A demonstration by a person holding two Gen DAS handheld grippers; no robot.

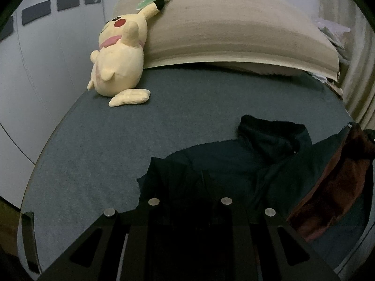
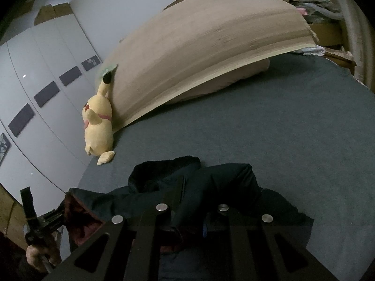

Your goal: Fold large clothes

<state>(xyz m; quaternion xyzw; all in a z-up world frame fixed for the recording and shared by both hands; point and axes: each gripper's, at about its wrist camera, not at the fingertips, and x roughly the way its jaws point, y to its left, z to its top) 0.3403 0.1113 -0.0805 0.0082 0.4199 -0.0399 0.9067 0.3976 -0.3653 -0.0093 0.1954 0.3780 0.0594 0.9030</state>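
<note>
Dark jacket [image 2: 199, 187] under both tools (grip state impossible to tell), hand [image 2: 38, 255] only in right view.

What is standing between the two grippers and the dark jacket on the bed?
Nothing visible. The dark jacket lies directly under both grippers on the grey bed. The yellow plush toy sits far off by the headboard, clear of the jacket.

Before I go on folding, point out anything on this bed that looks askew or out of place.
The dark hooded jacket lies crumpled on the grey bedsheet, one edge flipped to show its reddish-brown lining. A yellow plush toy slumps sideways against the beige bamboo mat, which bows up over the pillows. Nothing looks damaged.
</note>
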